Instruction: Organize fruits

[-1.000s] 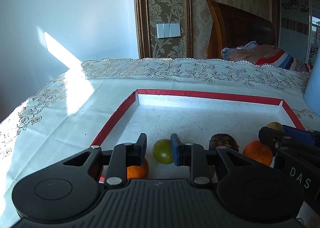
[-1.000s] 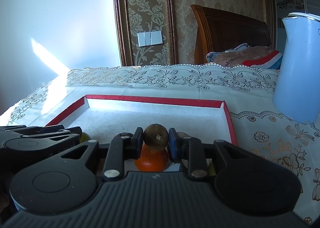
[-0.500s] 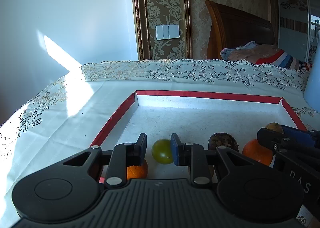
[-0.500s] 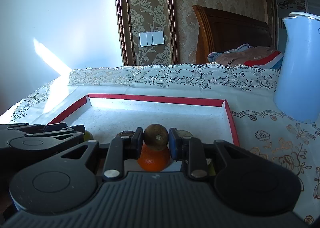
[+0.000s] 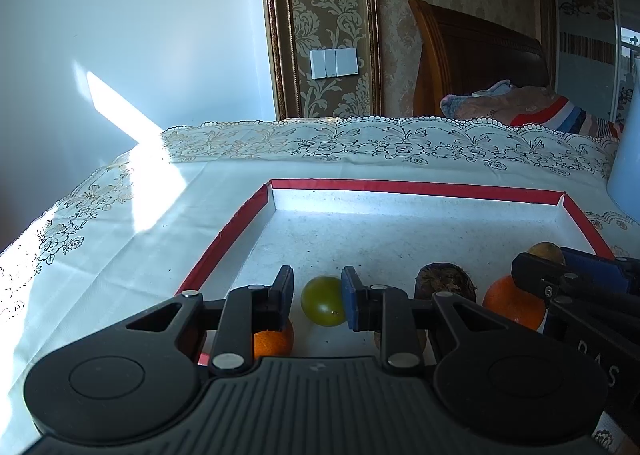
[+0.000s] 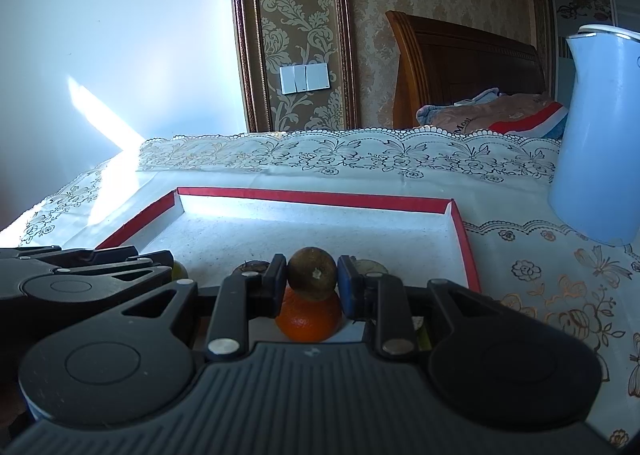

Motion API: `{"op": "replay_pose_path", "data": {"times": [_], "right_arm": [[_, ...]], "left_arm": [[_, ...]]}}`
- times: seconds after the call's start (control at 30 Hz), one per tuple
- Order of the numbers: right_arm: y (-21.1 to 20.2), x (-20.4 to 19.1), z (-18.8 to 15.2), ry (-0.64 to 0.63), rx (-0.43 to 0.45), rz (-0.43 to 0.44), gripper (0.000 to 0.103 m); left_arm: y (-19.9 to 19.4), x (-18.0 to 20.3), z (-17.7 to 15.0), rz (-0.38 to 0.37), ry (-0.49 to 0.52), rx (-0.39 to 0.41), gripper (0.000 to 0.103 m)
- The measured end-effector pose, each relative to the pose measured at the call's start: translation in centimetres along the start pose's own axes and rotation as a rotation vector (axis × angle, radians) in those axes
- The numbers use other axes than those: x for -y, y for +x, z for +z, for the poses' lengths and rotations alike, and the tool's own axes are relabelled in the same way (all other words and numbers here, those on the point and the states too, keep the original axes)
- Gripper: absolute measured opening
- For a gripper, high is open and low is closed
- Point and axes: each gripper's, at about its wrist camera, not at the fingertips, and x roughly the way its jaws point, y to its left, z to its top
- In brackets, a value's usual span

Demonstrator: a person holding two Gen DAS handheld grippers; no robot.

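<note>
A shallow tray with a red rim [image 5: 400,188] [image 6: 312,197] holds several small fruits along its near side. My right gripper [image 6: 312,283] is shut on a round brown fruit [image 6: 312,274] and holds it just above an orange [image 6: 308,321]. In the left wrist view that gripper [image 5: 540,261] shows at the right, by the same orange [image 5: 506,301]. My left gripper [image 5: 317,291] has its jaws close together and grips nothing. A green fruit [image 5: 322,301] lies on the tray just past its tips. A second orange [image 5: 272,341] sits under its left finger.
A rough dark fruit [image 5: 446,281] lies between the green fruit and the right gripper. A pale fruit [image 6: 372,267] peeks out behind the right finger. A tall light-blue jug [image 6: 596,135] stands on the lace tablecloth right of the tray. The table's far edge is backed by a bed.
</note>
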Motion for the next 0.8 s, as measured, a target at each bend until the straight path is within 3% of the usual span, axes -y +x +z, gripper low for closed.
{"op": "replay_pose_path", "data": {"times": [0.8], "right_arm": [[-0.04,0.0,0.04,0.002,0.005,0.001,0.026]], "left_arm": [[0.05,0.1,-0.05,0.004,0.01,-0.002,0.026]]}}
